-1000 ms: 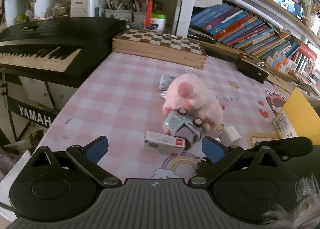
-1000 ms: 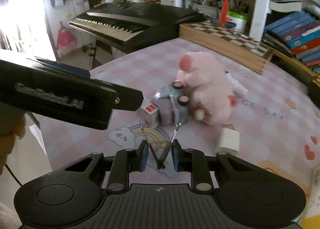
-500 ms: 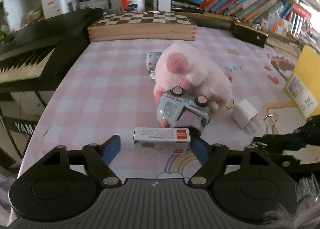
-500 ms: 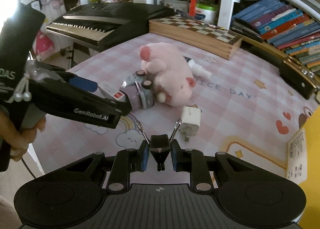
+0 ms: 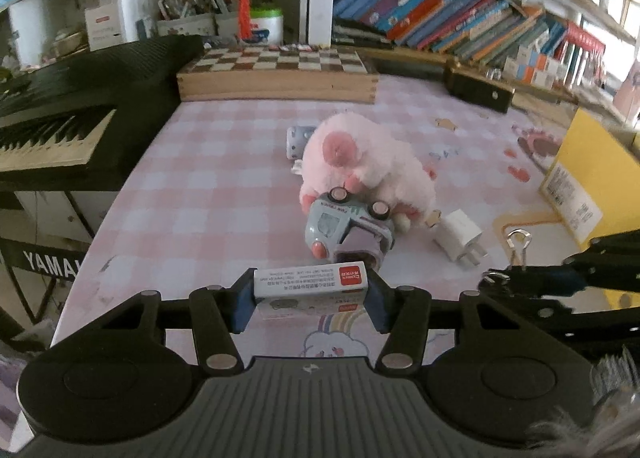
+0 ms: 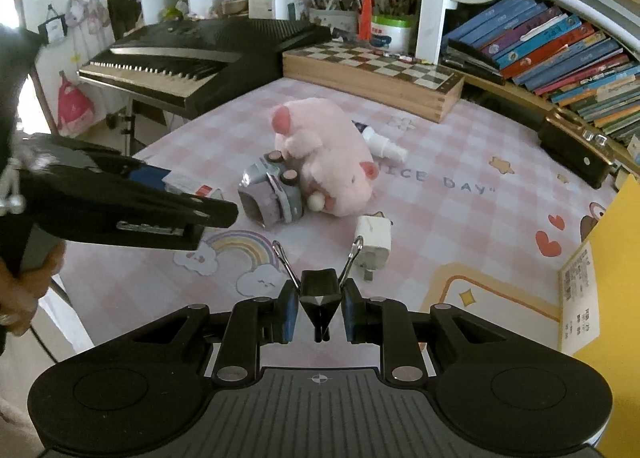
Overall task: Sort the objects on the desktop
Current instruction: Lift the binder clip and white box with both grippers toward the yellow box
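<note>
Now, left gripper: my left gripper [image 5: 310, 300] is clamped on the small white box [image 5: 310, 282], one blue pad at each short end.
Box axis: its long side runs crosswise between my fingers, level with the table, red label toward my right.
Box position: at the near edge of the pink checked mat [image 5: 208, 193], just in front of the toy car [image 5: 348, 227]; whether it still touches the mat I cannot tell.
Nearer hand: the left one has the box; the right is well off to the side, over the rainbow print.
Right gripper: my right gripper [image 6: 319, 306] is closed on a black binder clip [image 6: 319, 292], its two wire handles fanning up and forward.
Next move, as I judge it: lift the box straight up and back, away from the car, since the car's open rear sits right against it.
Box material: thin printed card, flat-sided, crushable if I squeeze harder.
Toy car: hard grey-blue plastic, tipped on its side with wheels up, leaning against the plush pig [image 5: 360, 165].
Plush pig: soft pink pile, rounded, likely to slump if the car moves.
Charger plug [image 6: 374, 242]: smooth white block with metal prongs, lying loose near my right gripper.
Clip: springy steel, rigid in the grip.
</note>
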### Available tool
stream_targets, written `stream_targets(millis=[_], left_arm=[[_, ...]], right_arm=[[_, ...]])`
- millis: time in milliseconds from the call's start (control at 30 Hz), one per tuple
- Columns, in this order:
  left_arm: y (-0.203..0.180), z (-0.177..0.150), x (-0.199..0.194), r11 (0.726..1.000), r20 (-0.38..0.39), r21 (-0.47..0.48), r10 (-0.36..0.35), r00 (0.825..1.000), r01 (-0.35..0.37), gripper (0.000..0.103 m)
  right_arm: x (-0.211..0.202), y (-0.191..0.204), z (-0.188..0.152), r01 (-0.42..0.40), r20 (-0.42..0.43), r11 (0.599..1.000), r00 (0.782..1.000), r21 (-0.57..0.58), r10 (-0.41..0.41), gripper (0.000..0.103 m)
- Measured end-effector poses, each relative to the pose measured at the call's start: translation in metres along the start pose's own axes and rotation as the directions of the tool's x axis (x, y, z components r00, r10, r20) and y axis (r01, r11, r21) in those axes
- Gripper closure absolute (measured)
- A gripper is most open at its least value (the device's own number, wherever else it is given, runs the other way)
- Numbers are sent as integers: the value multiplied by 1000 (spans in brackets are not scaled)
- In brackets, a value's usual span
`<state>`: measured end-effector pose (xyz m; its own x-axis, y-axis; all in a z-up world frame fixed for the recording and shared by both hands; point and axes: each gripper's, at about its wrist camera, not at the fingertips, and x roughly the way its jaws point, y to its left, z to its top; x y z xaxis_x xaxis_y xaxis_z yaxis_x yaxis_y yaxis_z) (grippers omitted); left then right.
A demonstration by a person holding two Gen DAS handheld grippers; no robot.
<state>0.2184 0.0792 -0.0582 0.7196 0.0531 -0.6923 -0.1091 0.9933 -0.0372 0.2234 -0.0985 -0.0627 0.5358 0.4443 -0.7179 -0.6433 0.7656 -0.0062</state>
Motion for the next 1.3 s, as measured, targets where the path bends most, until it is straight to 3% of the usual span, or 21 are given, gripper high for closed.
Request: stream_targets(millis=[833, 1300], left_arm=[[14, -23, -126, 986, 186, -106, -110, 976, 131, 51], [26, -64, -178, 983, 194, -87, -142, 971, 162, 51]], right_arm=[[-64, 43, 4, 6, 86, 996, 996, 92, -14, 81], [-99, 88, -27, 18, 92, 990, 995, 137, -31, 81]])
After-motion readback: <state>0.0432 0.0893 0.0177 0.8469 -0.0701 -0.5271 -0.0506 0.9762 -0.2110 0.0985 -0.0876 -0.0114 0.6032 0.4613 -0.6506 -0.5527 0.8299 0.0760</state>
